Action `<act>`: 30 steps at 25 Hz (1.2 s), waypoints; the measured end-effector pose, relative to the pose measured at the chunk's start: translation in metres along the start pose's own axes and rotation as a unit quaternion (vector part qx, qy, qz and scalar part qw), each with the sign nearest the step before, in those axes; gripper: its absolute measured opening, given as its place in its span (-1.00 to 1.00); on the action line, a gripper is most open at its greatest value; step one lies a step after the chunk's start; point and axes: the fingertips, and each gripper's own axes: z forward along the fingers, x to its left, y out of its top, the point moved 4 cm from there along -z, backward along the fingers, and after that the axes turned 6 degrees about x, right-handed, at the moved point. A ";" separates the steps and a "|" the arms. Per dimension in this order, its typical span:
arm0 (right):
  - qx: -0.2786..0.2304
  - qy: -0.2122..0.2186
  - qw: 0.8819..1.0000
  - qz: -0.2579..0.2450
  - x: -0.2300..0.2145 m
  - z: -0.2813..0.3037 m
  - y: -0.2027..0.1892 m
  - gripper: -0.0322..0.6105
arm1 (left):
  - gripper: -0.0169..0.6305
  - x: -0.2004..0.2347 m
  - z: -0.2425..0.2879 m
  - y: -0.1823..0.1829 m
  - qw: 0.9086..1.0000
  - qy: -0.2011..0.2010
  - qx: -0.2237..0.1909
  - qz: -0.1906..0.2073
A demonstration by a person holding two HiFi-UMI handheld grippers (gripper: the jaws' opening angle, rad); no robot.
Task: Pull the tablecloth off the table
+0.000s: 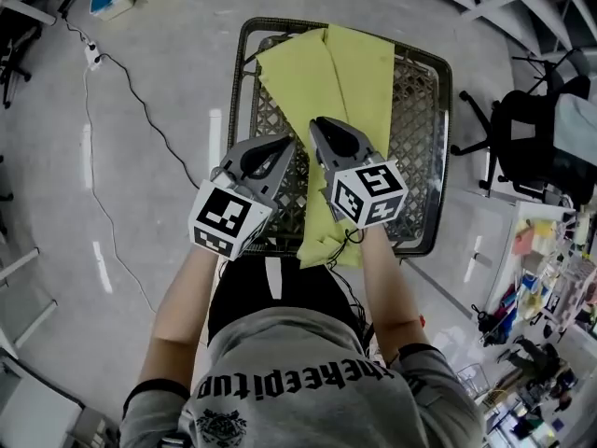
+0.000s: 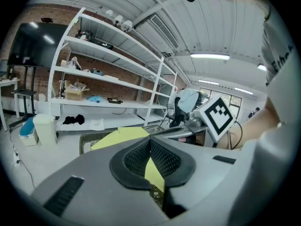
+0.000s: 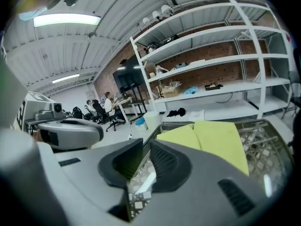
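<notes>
A yellow tablecloth (image 1: 345,73) lies bunched in a long strip across a dark metal mesh table (image 1: 438,157), and its near end hangs over the front edge. My left gripper (image 1: 285,144) hovers at the cloth's left edge with its jaws shut (image 2: 150,142). Yellow shows through the slit behind the pads, and no cloth sticks out past the tips. My right gripper (image 1: 320,125) is above the strip, slightly open (image 3: 146,147); only mesh shows in its gap. The cloth (image 3: 211,135) lies ahead and to the right of it.
A black office chair (image 1: 541,147) stands right of the table, with a cluttered bench (image 1: 550,278) nearer. A cable and power strip (image 1: 93,59) lie on the floor at left. White shelving (image 3: 211,65) and a white bin (image 2: 45,126) stand beyond the table.
</notes>
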 end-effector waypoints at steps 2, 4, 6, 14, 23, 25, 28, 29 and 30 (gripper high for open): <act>0.010 -0.003 1.000 0.003 -0.003 0.016 -0.002 -0.72 | -0.91 0.007 0.000 -0.003 1.000 -0.005 0.004 0.000; 0.025 -0.012 1.000 0.001 -0.007 0.031 -0.006 -0.68 | -0.90 0.014 0.001 -0.007 1.000 -0.010 0.009 -0.002; 0.045 -0.022 0.999 -0.004 -0.010 0.047 -0.011 -0.61 | -0.90 0.020 0.001 -0.011 1.000 -0.016 0.014 -0.011; 0.127 -0.050 0.990 -0.029 -0.021 0.101 -0.039 -0.52 | -0.91 0.045 0.005 -0.023 0.998 -0.024 0.021 -0.047; 0.209 -0.076 0.974 -0.043 -0.029 0.135 -0.070 -0.47 | -0.91 0.063 0.008 -0.036 0.997 -0.023 0.034 -0.062; 0.229 -0.086 0.968 -0.051 -0.032 0.139 -0.079 -0.47 | -0.91 0.065 0.008 -0.037 0.997 -0.024 0.035 -0.064; 0.231 -0.109 0.965 -0.055 -0.037 0.139 -0.080 -0.52 | -0.91 0.068 0.007 -0.038 0.997 -0.023 0.038 -0.067; 0.230 -0.118 0.965 -0.054 -0.039 0.139 -0.080 -0.59 | -0.91 0.069 0.007 -0.039 0.997 -0.022 0.039 -0.068; 0.229 -0.128 0.964 -0.053 -0.041 0.138 -0.080 -0.70 | -0.90 0.070 0.007 -0.040 0.997 -0.021 0.040 -0.069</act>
